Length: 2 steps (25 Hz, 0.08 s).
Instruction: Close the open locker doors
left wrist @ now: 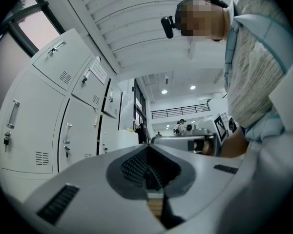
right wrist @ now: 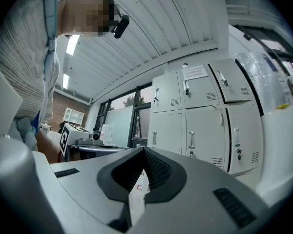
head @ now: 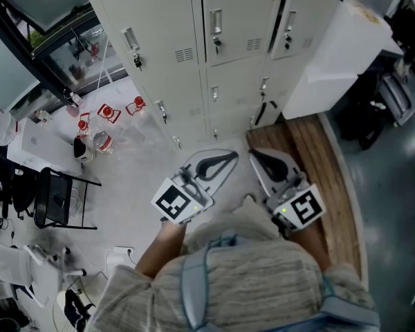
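Observation:
A bank of cream lockers (head: 194, 54) with metal handles and keys fills the top of the head view. Every door I can see there lies flush. A big white panel (head: 335, 54) juts out at their right end; I cannot tell if it is a door. Both grippers are held close to the person's chest and point at the lockers' base. My left gripper (head: 232, 156) is shut and holds nothing. Beside it my right gripper (head: 253, 153) is shut too. Lockers (left wrist: 44, 121) show left of the left gripper (left wrist: 147, 147), and lockers (right wrist: 205, 116) behind the right gripper (right wrist: 144, 150).
Red-capped containers (head: 107, 113) stand on the pale floor at left, near a black chair (head: 55, 199). A wooden floor strip (head: 318, 158) runs along the right. Dark equipment (head: 394, 95) sits far right. A desk with gear (right wrist: 88, 140) and distant people (left wrist: 183, 126) show in the gripper views.

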{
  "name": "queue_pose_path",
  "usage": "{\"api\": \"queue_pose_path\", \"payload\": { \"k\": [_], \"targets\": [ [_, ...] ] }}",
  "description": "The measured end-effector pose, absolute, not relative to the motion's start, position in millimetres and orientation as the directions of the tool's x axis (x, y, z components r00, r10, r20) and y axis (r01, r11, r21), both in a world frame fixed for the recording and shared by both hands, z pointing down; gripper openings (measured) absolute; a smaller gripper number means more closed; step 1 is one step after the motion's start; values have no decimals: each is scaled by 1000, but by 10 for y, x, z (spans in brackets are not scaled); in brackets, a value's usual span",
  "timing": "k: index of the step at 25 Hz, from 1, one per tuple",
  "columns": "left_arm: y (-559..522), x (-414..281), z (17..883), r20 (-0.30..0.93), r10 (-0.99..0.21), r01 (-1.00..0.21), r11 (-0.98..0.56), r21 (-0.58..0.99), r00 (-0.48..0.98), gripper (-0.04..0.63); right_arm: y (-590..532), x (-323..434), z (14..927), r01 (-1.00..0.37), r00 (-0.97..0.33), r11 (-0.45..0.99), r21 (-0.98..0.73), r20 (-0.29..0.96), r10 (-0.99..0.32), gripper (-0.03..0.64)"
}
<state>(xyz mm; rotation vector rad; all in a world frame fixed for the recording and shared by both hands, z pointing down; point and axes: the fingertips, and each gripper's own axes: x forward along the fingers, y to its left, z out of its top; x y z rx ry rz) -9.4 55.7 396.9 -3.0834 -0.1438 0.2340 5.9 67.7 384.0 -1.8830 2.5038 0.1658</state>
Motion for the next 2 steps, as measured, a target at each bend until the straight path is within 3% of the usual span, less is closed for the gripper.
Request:
{"api": "queue_pose_path", "payload": {
  "k": [2],
  "targets": [
    [566, -63, 3962, -149, 100, 93, -994, -54, 984, 5, 685, 84, 3839, -958, -279, 274, 84, -65, -958, 3]
  ]
}}
